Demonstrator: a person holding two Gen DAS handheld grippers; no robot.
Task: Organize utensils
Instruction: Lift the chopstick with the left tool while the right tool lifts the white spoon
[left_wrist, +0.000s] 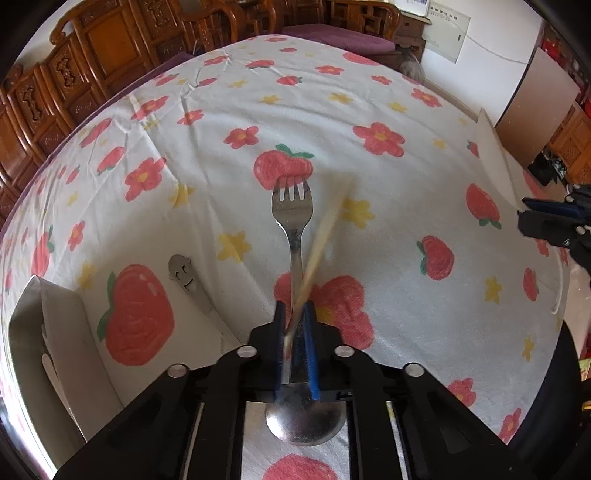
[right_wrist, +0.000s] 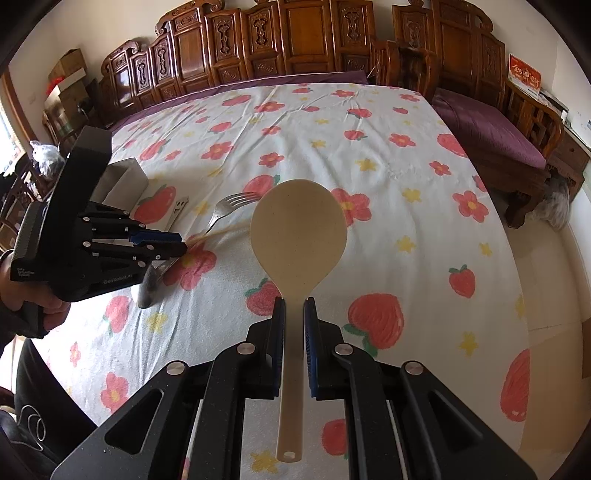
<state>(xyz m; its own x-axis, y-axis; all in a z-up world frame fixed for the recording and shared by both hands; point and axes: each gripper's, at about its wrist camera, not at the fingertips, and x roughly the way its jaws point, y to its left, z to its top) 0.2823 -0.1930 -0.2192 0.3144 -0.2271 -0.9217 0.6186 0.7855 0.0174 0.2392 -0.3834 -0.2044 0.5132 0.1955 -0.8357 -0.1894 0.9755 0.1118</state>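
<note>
My left gripper (left_wrist: 294, 306) is shut on a pale chopstick (left_wrist: 325, 236), which slants up to the right and looks blurred. A steel fork (left_wrist: 292, 210) lies on the flowered cloth straight ahead, its handle running under the pads. Under the gripper lies a steel spoon (left_wrist: 303, 421). A small steel utensil with a smiling face (left_wrist: 181, 275) lies to the left. My right gripper (right_wrist: 294, 302) is shut on the handle of a beige rice paddle (right_wrist: 299, 236), held above the cloth. From there the left gripper (right_wrist: 183, 243), chopstick (right_wrist: 225, 232), fork (right_wrist: 231, 206) and spoon (right_wrist: 147, 290) sit at left.
A white open container (left_wrist: 62, 325) stands at the table's left, also visible as the container (right_wrist: 123, 173) behind the left gripper. A strawberry-patterned cloth (right_wrist: 388, 177) covers the table. Carved wooden chairs (right_wrist: 295, 40) and a purple-cushioned bench (right_wrist: 487, 129) ring it. A white panel (left_wrist: 495, 155) stands at the right edge.
</note>
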